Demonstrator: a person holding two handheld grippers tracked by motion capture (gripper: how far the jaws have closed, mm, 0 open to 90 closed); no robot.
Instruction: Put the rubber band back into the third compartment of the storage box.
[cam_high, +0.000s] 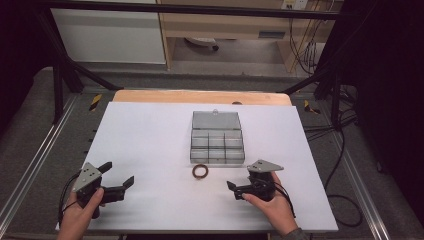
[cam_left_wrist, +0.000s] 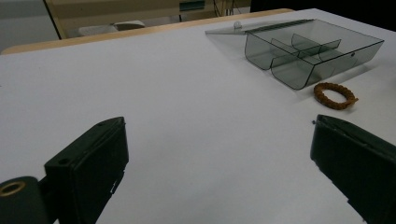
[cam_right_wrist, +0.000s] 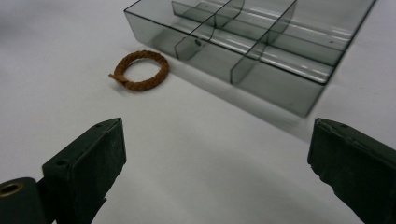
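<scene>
Both grippers, left (cam_high: 119, 176) and right (cam_high: 238, 186), rest near the table's (cam_high: 150, 140) front edge, fingers released, flanking the brown braided ring (cam_high: 200, 171) beside the open smoky plastic compartment box (cam_high: 217, 145), probably its destination.

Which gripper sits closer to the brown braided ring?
The right gripper: the braided ring lies just off its tips in front of the organizer box, while the left gripper is farther across the table.

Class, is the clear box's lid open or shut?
Open. The lid lies folded back flat behind the box, leaving its empty compartments uncovered.
</scene>
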